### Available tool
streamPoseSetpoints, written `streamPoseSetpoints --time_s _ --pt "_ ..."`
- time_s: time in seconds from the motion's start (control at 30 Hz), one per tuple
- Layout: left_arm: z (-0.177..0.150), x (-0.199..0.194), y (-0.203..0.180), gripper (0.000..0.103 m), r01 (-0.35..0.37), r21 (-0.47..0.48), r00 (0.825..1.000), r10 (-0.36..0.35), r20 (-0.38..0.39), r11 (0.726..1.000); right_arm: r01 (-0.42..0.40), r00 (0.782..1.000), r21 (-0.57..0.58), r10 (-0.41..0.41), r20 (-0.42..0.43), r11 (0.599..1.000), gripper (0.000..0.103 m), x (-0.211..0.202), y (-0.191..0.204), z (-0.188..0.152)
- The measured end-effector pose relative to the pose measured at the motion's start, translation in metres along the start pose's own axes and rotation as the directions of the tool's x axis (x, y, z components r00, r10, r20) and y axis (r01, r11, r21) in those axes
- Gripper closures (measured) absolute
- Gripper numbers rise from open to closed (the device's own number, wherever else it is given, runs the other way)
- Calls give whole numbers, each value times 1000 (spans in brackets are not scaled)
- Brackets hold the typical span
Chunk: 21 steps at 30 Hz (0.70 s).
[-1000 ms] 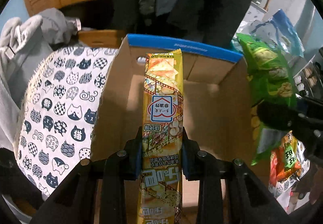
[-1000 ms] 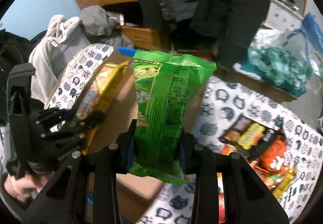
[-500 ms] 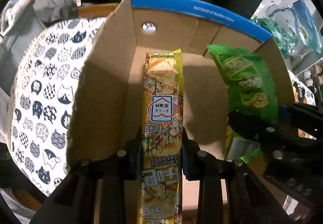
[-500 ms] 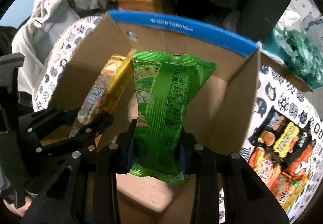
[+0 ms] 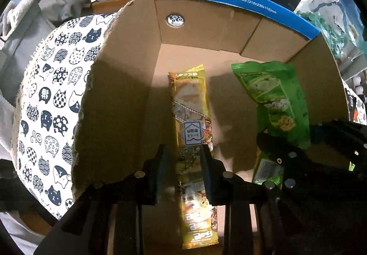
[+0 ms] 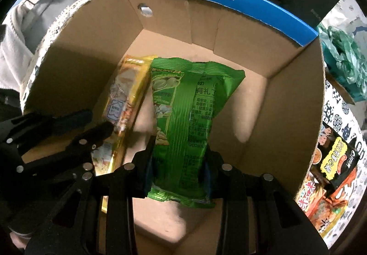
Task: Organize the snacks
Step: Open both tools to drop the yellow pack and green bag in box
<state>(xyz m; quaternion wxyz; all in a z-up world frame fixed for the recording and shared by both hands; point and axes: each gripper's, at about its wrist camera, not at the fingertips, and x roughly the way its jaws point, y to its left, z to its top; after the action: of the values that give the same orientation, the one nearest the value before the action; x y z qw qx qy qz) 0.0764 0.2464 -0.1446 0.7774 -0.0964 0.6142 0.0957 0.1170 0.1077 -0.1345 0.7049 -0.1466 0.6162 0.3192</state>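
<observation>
Both packets hang inside the open brown cardboard box (image 6: 296, 103); the left gripper (image 5: 183, 177) clamps the long yellow snack packet (image 5: 190, 105), the right gripper (image 6: 179, 170) the green crinkled snack bag (image 6: 190, 103); released side by side, they may overlap untidily.

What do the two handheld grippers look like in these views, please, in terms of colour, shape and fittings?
Both look alike: the left gripper and right gripper are matt black frames with angular struts, dotted with round silver screw heads. Each has two flat fingers lined with blue pads on the inner faces. No cables, markings or sleeves show.
</observation>
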Motion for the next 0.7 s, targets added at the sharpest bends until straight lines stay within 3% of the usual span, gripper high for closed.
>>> streamPoseSetpoints --time_s 0.27,0.4,0.43,0.5,0.53,0.7 --pt "-1 -16 4 70 12 -27 1000 -12 16 1000 -26 999 18 26 25 999 65 -11 -2 -2" --pt "-2 -34 3 55 18 -49 998 -16 56 999 -34 995 28 32 90 999 62 -32 -5 -7" --pt "-2 -40 2 49 9 -58 997 -4 72 998 -31 994 35 27 102 999 59 -38 -6 -8" --pt "-3 -52 -1 36 7 -65 995 0 103 998 -11 990 60 3 141 998 37 -52 -14 -12" --pt "-3 -59 -3 29 15 -65 992 -7 128 998 -13 987 70 1 164 997 33 -58 -18 -13" --pt "-7 -85 -25 24 32 -19 981 -28 190 999 -55 974 98 32 222 994 29 -85 -40 -23"
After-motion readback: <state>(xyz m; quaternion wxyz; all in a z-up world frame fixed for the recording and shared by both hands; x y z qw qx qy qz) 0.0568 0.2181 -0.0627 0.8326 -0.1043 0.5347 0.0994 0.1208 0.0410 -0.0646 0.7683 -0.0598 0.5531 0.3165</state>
